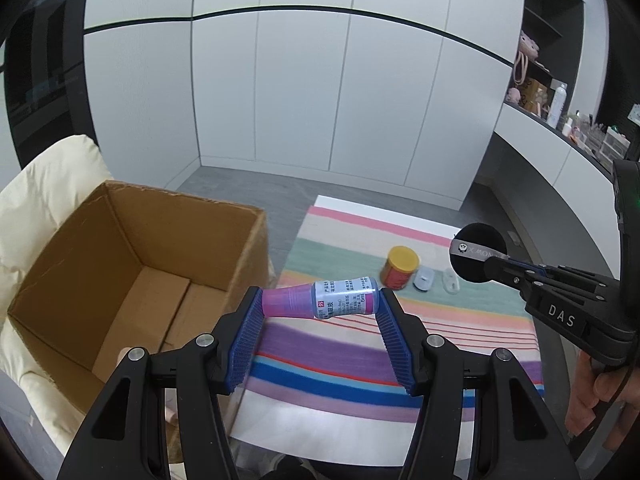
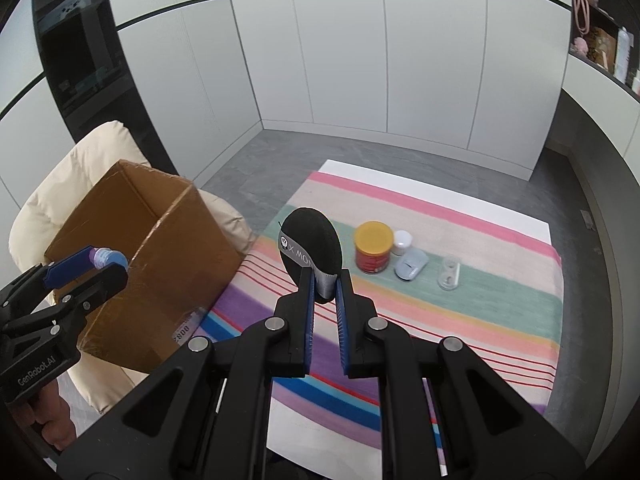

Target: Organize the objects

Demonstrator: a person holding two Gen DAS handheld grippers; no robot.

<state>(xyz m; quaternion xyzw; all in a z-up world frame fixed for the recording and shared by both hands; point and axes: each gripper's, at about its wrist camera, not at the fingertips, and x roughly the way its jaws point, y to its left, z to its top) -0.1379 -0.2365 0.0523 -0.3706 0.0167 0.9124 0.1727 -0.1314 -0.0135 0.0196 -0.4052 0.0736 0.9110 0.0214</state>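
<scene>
We see the cardboard box (image 1: pixel 132 280) open at the top, its inside bare, so a claw could come down into it freely; its tall walls bar entry from the side. On the striped cloth (image 2: pixel 460 312), the near half lies free. At about one o'clock of the cloth's middle, a yellow-lidded can (image 2: pixel 374 246), a small white bottle (image 2: pixel 403 241), a pale mouse (image 2: pixel 410 266) and a clear holder (image 2: pixel 449 273) crowd in a row. The cream cushion (image 2: pixel 80 168) backs the box at nine o'clock.
</scene>
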